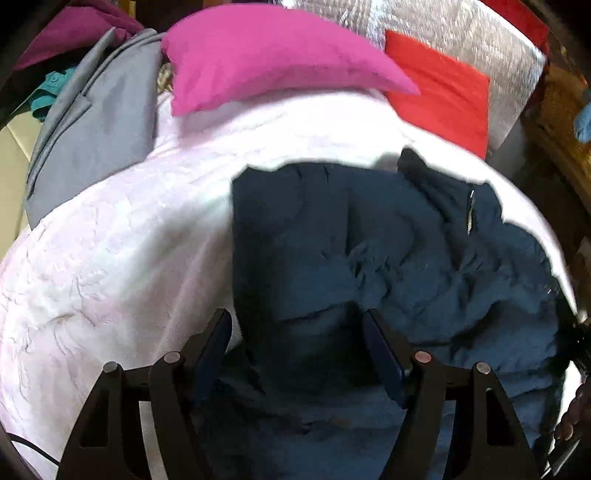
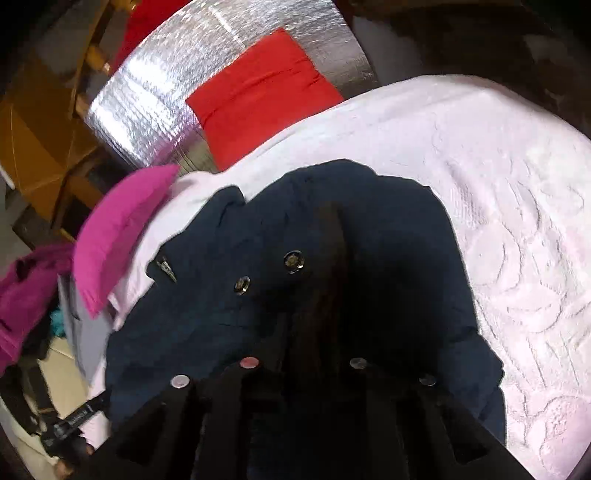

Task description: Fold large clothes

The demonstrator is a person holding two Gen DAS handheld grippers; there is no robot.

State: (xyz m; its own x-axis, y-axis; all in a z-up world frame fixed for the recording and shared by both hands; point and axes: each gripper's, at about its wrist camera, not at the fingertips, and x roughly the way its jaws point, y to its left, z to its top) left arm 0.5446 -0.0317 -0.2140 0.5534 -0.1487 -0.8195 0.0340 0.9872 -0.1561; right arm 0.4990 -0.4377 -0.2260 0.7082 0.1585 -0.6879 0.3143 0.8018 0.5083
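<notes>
A dark navy jacket [image 1: 369, 266] lies crumpled on a white textured bedspread [image 1: 110, 258]. My left gripper [image 1: 295, 332] hovers just over the jacket's near left part. Its jaws stand wide apart with cloth below them and nothing pinched. In the right wrist view the jacket [image 2: 207, 295] shows two metal snap buttons [image 2: 293, 261] and a zip pull. My right gripper [image 2: 304, 350] has its jaws close together, and a ridge of navy cloth rises from between them. The fingertips are buried in the dark fabric.
A pink pillow [image 1: 266, 55] lies at the far end of the bedspread. Beyond it, a red cloth [image 1: 443, 92] rests on a silver foil mat [image 1: 498, 48]. A grey garment [image 1: 99, 122], a magenta one [image 1: 74, 29] and a wooden chair [image 2: 48, 147] border the bed.
</notes>
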